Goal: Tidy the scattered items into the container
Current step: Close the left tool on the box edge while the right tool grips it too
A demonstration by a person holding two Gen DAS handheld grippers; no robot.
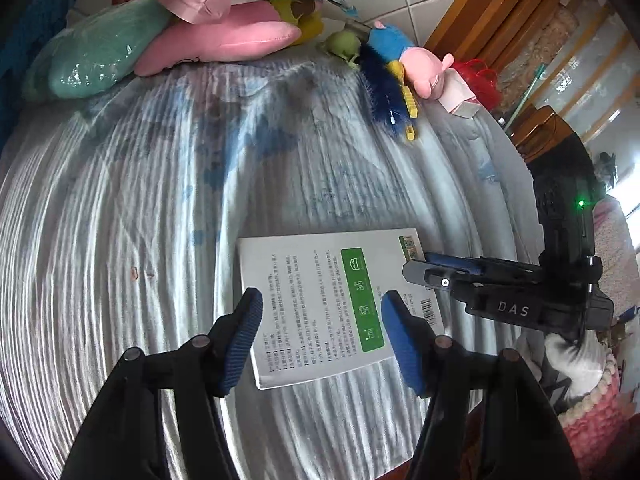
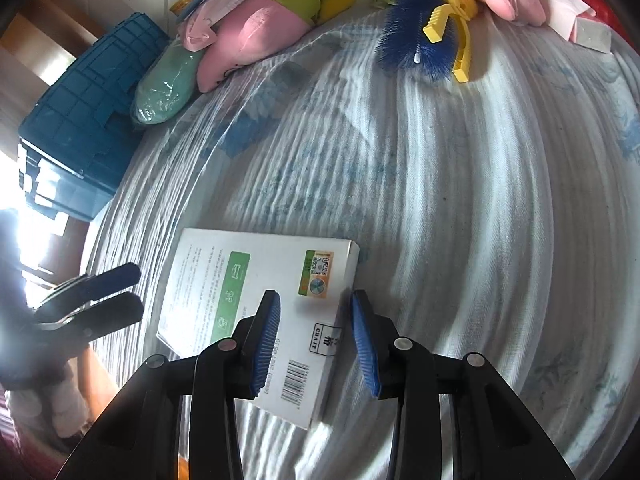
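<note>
White box [image 1: 320,304]: lies flat on the striped bed sheet [image 1: 160,200], near edge. Your left gripper [image 1: 322,340] hovers above it, jaws parted, gripping nothing. Your right gripper [image 2: 316,340]: jaws narrowly parted over the box's right end, no grip. Blue container [image 2: 88,128]: far left. Plush toys [image 2: 256,36]: far side.

white-green box [image 1: 320,304], blue crate [image 2: 88,128]

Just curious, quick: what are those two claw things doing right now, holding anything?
Left gripper: open above the flat white cardboard box, holding nothing.
Right gripper: open over that box's corner, not gripping.
</note>
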